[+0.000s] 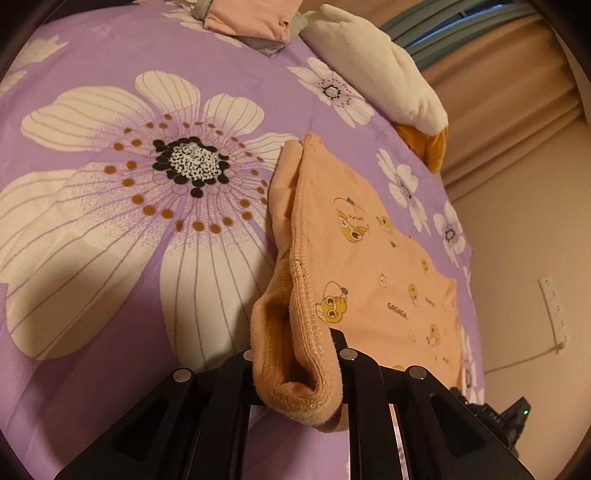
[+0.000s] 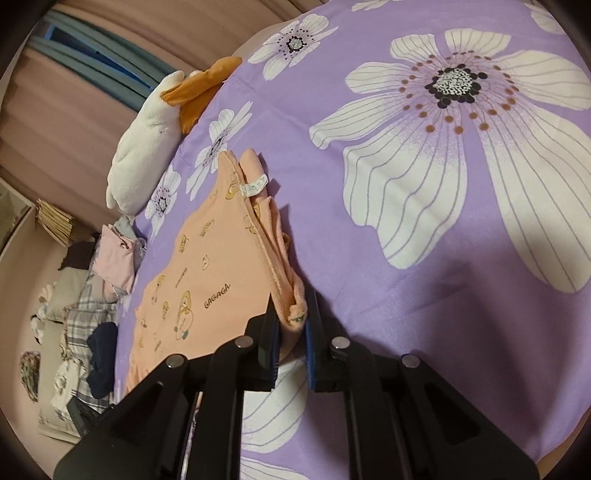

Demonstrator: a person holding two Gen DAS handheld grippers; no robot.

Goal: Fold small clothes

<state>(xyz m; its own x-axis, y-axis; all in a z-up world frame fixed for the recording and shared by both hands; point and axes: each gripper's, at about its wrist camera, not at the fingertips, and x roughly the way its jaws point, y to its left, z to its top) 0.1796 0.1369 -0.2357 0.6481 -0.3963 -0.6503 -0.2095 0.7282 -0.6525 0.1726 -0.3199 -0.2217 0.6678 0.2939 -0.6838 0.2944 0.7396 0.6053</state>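
A small peach garment [image 1: 369,258] printed with cartoon chicks and the word GAGAGA lies on the purple flowered bedspread [image 1: 110,258]. Its near edge is lifted and doubled over. My left gripper [image 1: 295,354] is shut on one ribbed corner of that edge, and the cloth bunches over the fingers. In the right wrist view the same garment [image 2: 207,266] stretches away to the left. My right gripper [image 2: 291,325] is shut on its other corner, pinched between blue pads. A white care label [image 2: 255,184] sticks out at the far end.
A white plush toy [image 1: 376,66] with orange parts lies at the bed's edge beyond the garment [image 2: 147,147]. Folded pink clothes [image 1: 251,18] sit at the far side of the bed. A heap of mixed clothes [image 2: 96,295] lies beside the bed. Curtains hang behind.
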